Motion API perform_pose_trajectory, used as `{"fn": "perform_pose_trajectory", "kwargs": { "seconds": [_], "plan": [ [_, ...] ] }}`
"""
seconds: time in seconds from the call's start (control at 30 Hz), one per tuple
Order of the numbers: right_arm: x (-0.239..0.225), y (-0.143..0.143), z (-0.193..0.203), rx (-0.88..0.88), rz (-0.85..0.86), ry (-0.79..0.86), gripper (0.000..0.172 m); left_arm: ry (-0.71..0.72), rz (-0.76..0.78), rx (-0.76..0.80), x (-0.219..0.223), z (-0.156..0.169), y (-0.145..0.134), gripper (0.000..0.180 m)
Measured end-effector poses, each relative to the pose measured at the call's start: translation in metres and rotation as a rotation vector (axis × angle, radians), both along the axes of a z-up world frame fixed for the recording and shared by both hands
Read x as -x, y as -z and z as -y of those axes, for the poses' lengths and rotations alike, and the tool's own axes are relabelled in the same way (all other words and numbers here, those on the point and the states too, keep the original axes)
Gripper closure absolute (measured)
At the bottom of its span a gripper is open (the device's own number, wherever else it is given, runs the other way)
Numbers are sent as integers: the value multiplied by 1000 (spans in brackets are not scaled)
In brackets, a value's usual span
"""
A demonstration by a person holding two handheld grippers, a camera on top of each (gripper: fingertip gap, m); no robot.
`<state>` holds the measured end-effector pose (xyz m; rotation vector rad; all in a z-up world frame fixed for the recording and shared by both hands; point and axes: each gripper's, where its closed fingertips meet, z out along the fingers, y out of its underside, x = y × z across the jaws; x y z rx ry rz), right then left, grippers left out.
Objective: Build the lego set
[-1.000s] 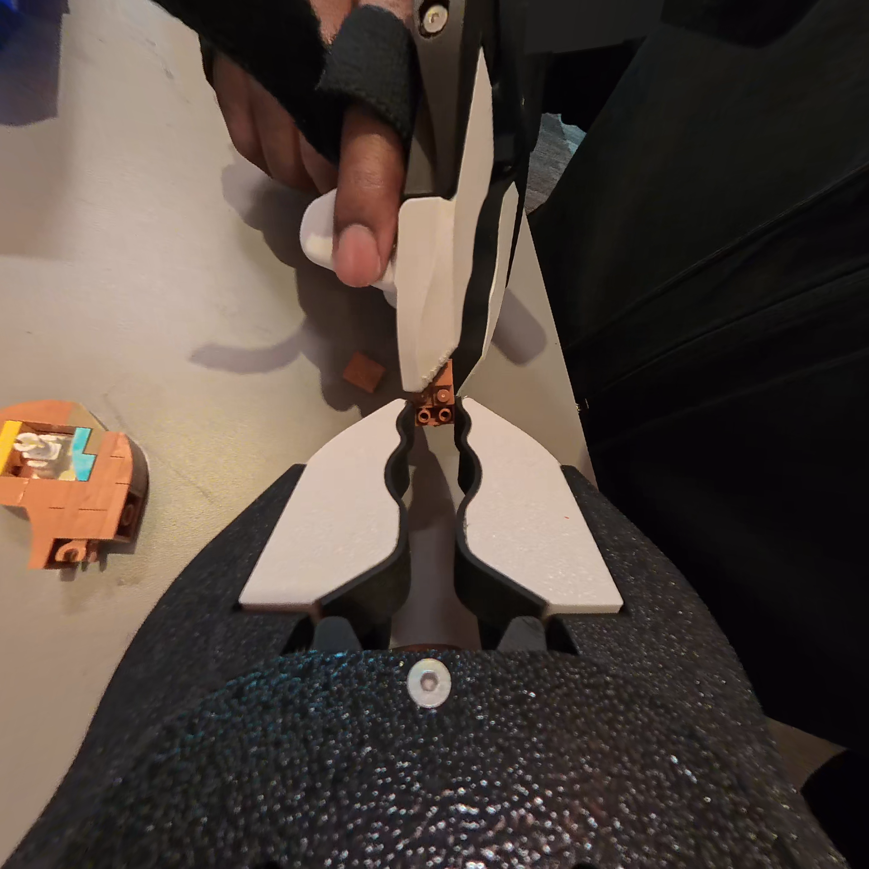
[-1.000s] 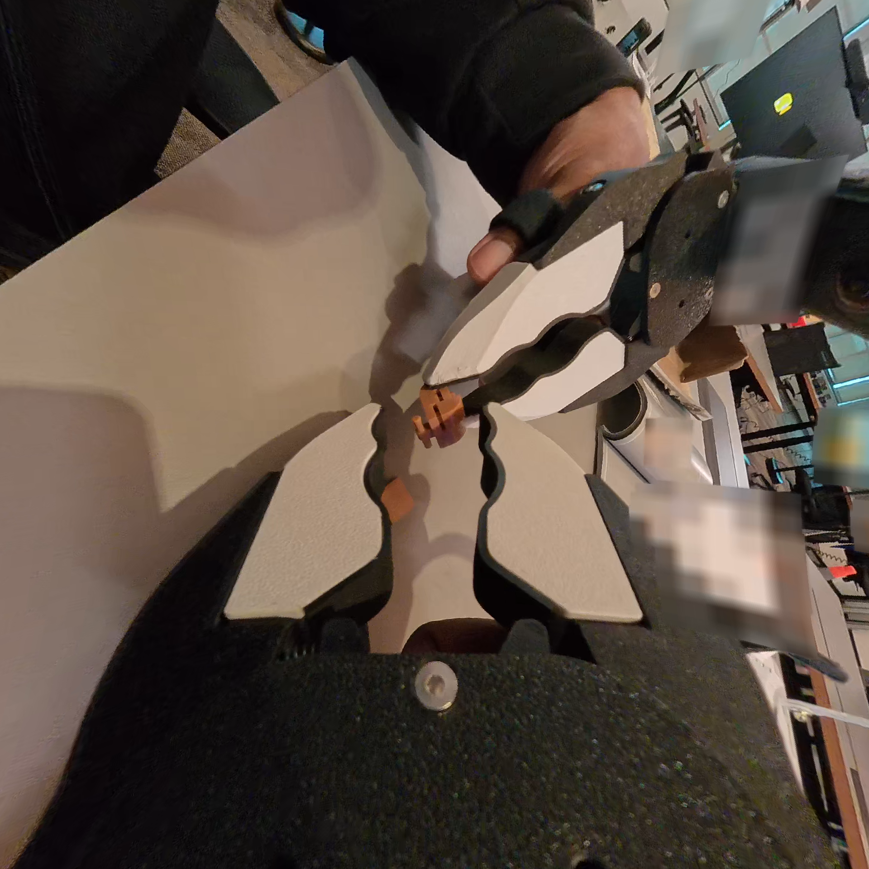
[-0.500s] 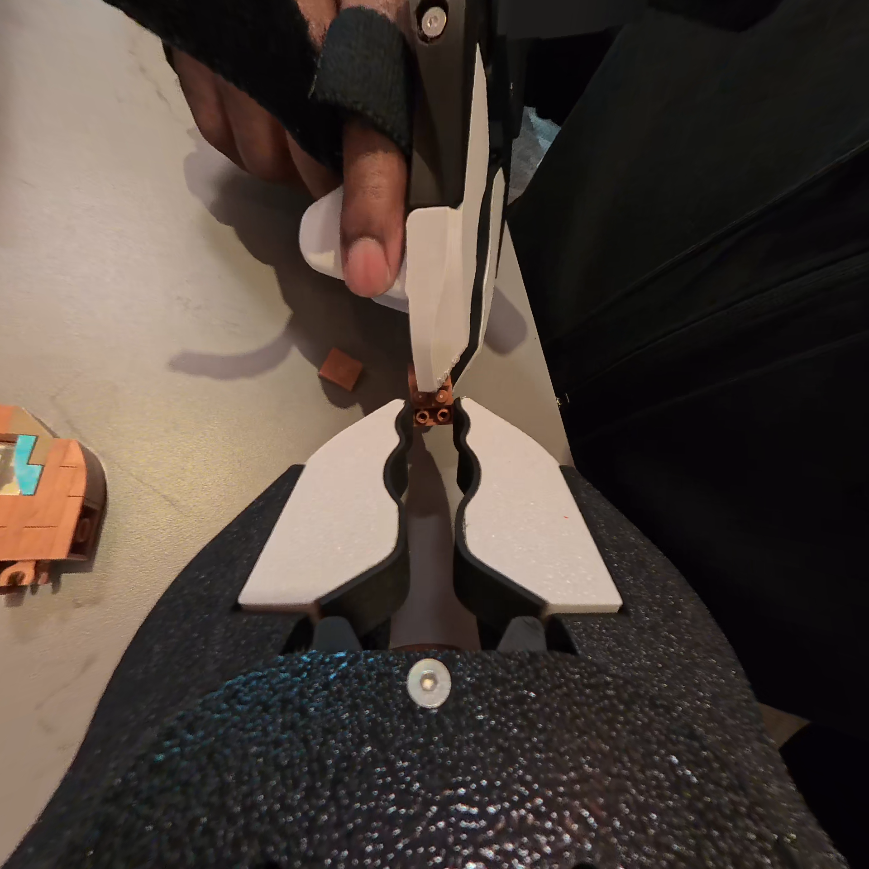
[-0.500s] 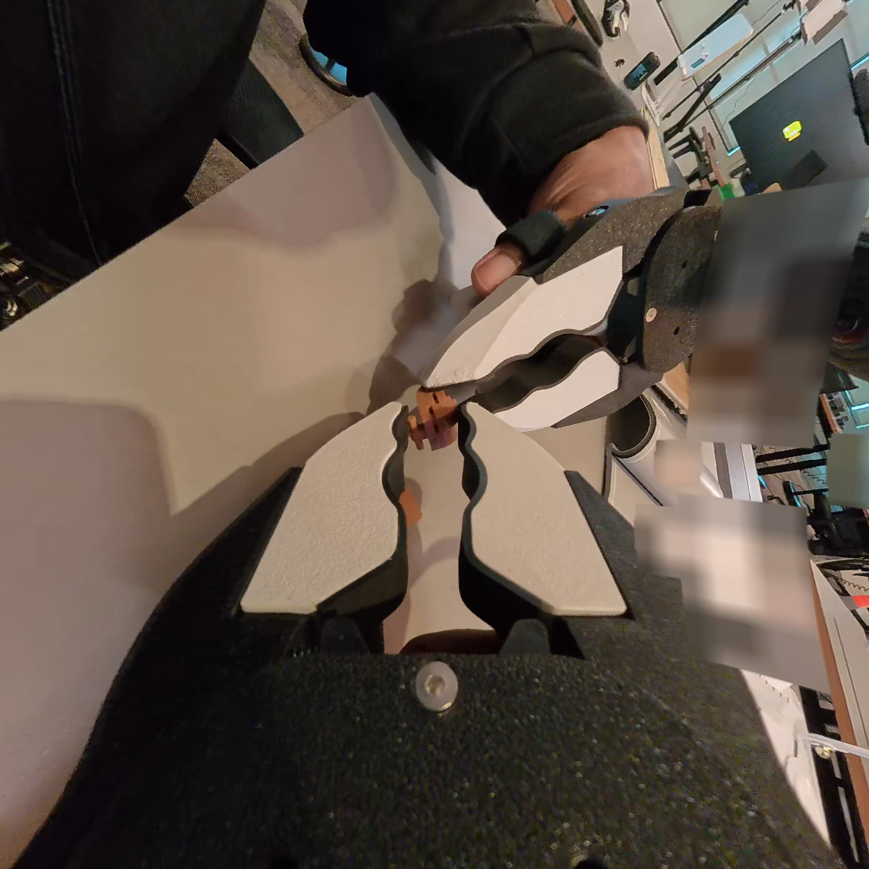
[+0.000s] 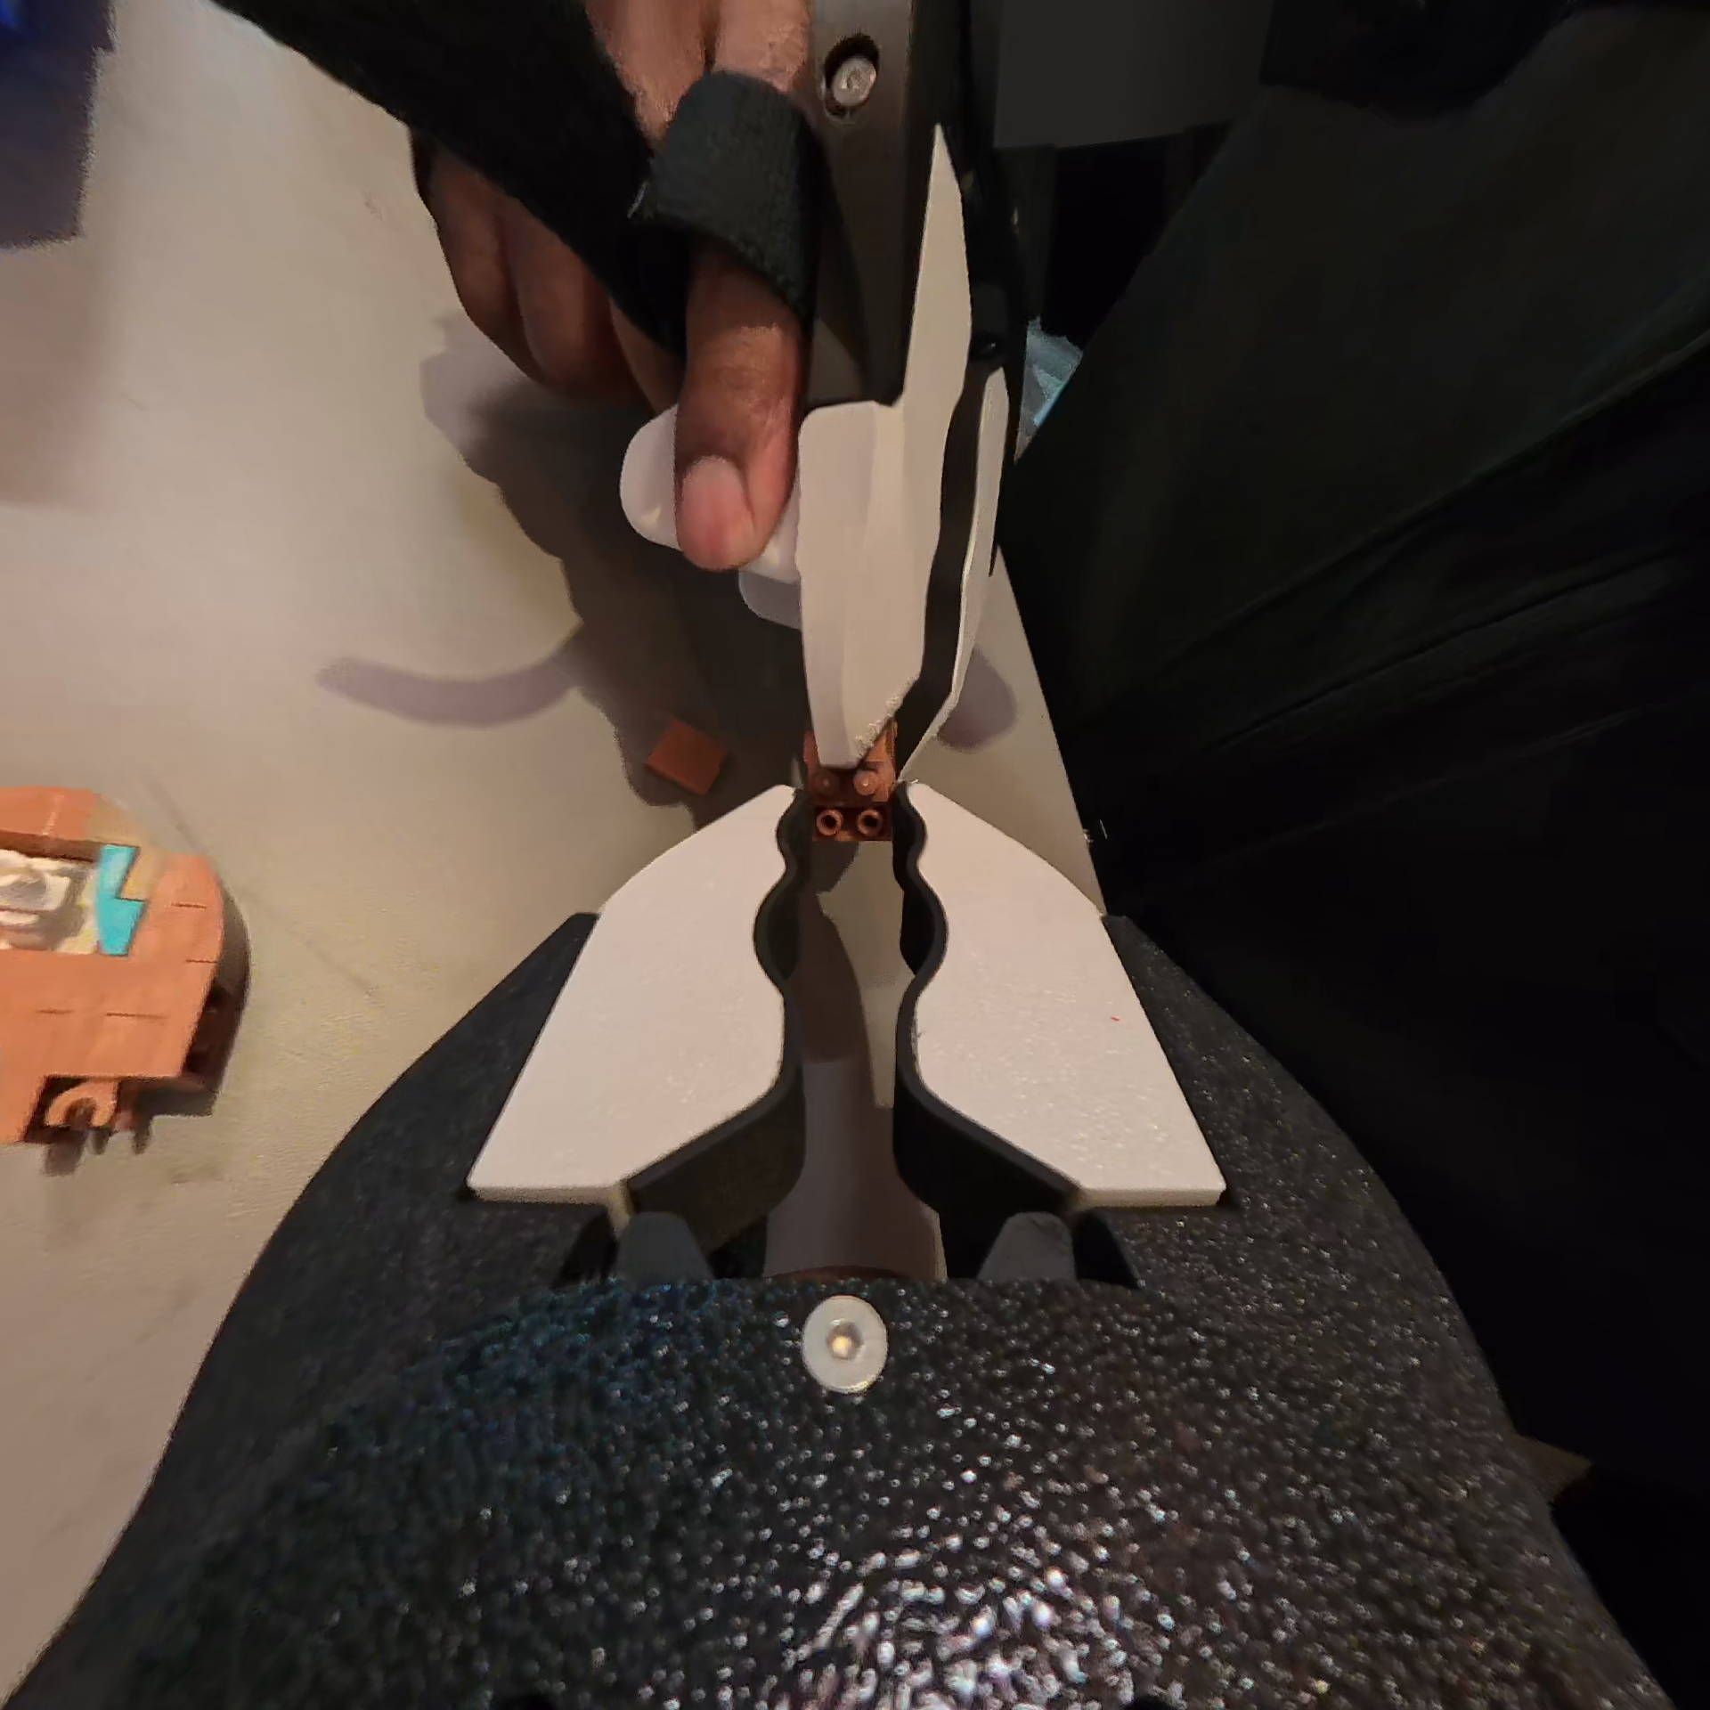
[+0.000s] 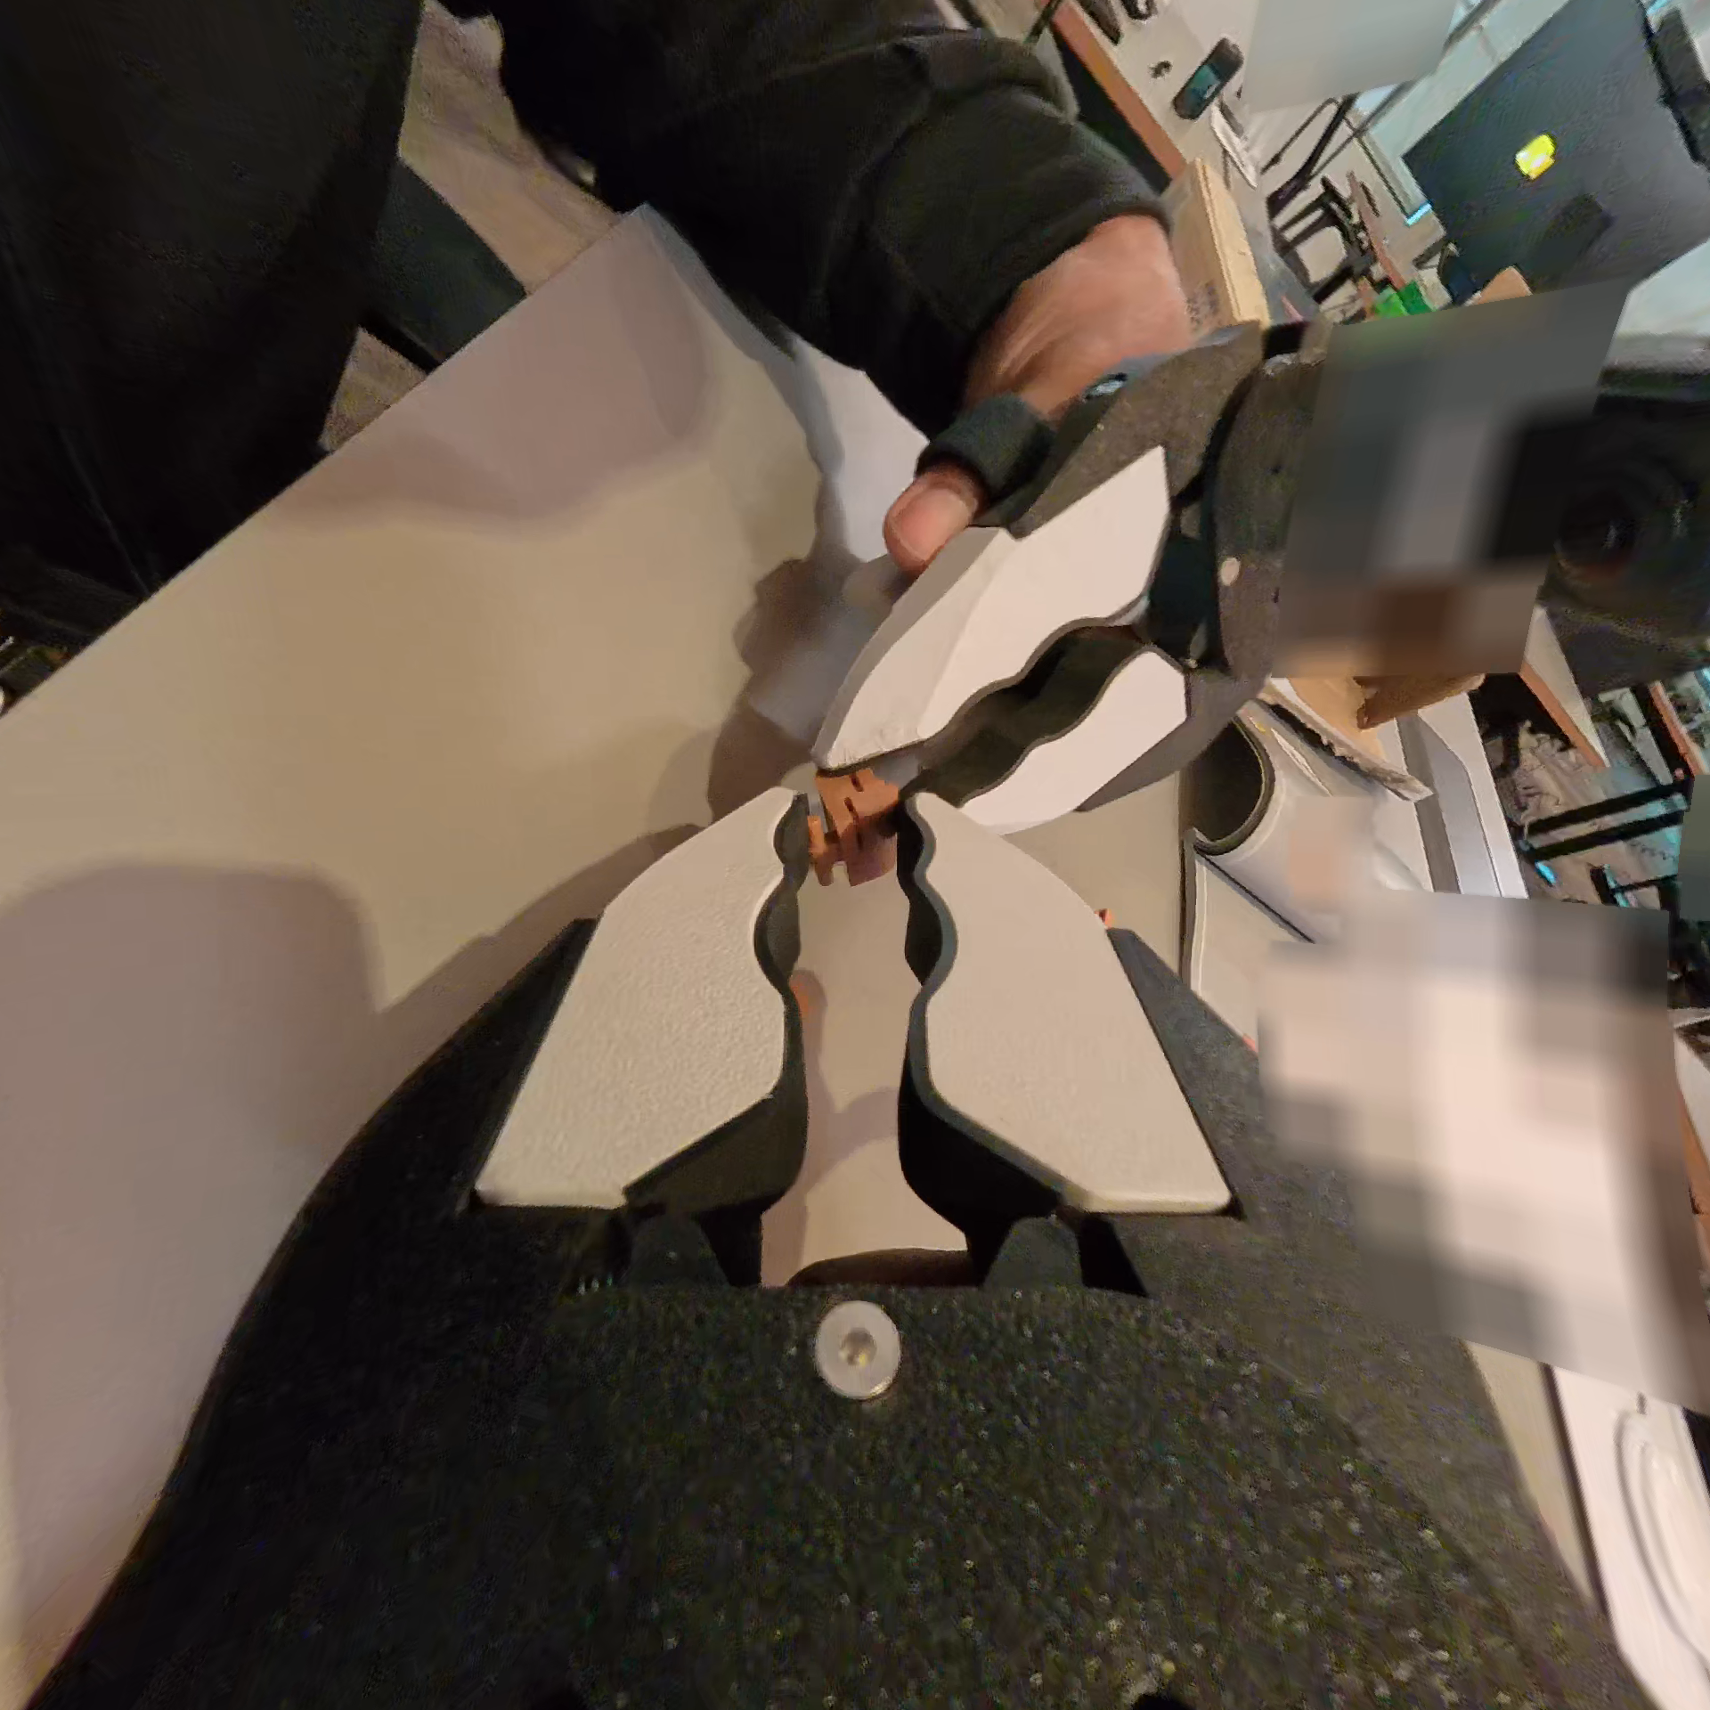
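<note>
Item 1, well left of my left jaws: a brown brick-built model [image 5: 102, 962] with a blue tile, flat on the pale table [image 5: 278, 574]. It looks rigid but likely to shed parts if knocked.

Item 2, just left of the tips: a loose brown tile [image 5: 687, 755], thin, light, hard to pinch flat.

Item 3, at the tips: a small brown brick cluster [image 5: 851, 805], studded, hard and light, probably slippery plastic. My left gripper [image 5: 851, 819] is clenched on its lower brick across the flat sides; my right gripper [image 6: 847, 833] pinches the upper part from above. Flat side faces look like the best purchase.

Item 4, right of the jaws: the table edge [image 5: 1046, 666], close by; dark clothing beyond. Free room lies leftward.
</note>
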<state>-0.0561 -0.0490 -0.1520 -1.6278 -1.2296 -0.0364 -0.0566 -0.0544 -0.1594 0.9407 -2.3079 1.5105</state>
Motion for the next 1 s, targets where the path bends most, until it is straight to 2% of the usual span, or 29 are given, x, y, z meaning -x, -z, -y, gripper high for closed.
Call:
{"fn": "perform_pose_trajectory", "kwargs": {
  "seconds": [0.2,0.3,0.43,0.5,0.67,0.83,1.0],
  "plan": [
    [-13,-12,-9,26,-149,98,154,-74,167,-11,-12,-10,-14,164],
    [-21,-21,-12,38,-253,153,154,-116,361,-89,-20,-19,-25,163],
    [-31,-33,-17,49,-382,219,154,-197,718,-174,-29,-24,-54,158],
    [-33,-36,-18,52,-416,240,154,-221,807,-207,-31,-22,-60,158],
    [-33,-39,-20,44,-449,265,154,-223,852,-320,-36,-21,-49,159],
    [-34,-42,-20,33,-466,278,154,-233,874,-332,-37,-20,-49,167],
    [-35,-42,-21,38,-483,283,154,-246,883,-335,-38,-20,-49,168]
  ]
}}
